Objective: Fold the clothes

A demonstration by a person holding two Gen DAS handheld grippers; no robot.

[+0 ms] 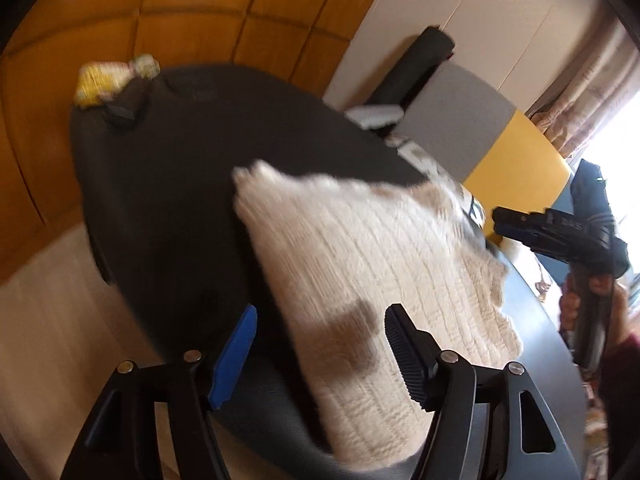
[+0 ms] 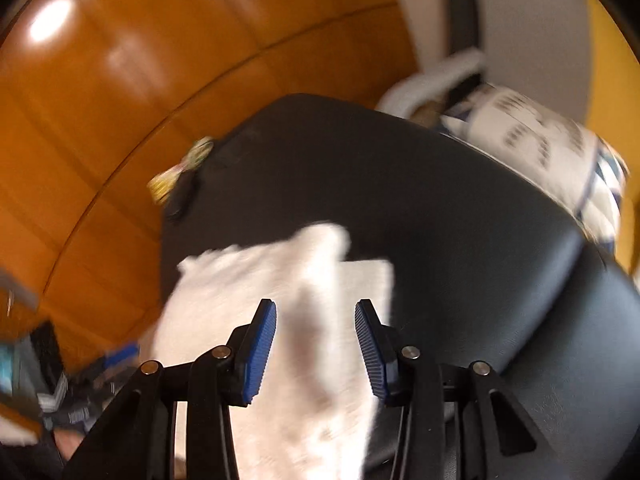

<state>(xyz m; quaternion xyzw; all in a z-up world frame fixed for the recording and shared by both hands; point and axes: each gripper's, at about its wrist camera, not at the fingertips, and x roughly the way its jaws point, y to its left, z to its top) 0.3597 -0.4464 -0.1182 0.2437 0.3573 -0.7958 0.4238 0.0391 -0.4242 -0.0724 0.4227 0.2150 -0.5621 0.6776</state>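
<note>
1. We are seeing the left gripper (image 1: 320, 354) nearest the left wrist camera, its jaws standing wide with nothing pressed between them.
2. The cream knitted garment (image 1: 360, 264) is lying folded on the black counter (image 1: 168, 184), stretching from between those jaws toward the far right; the pads are not touching it.
3. In the right wrist view, the right gripper (image 2: 316, 344) is hanging over the same garment (image 2: 280, 304), its jaws partly apart and gripping nothing, the cloth showing blurred behind them.
4. In the left view, we are seeing a hand (image 1: 592, 304) holding the right gripper off the garment's right edge.
5. A printed white cloth (image 2: 552, 148) is lying at the counter's far right edge.
6. A yellow packet (image 1: 100, 80) is sitting at the far left corner, before the wooden wall panels (image 1: 180, 12).
</note>
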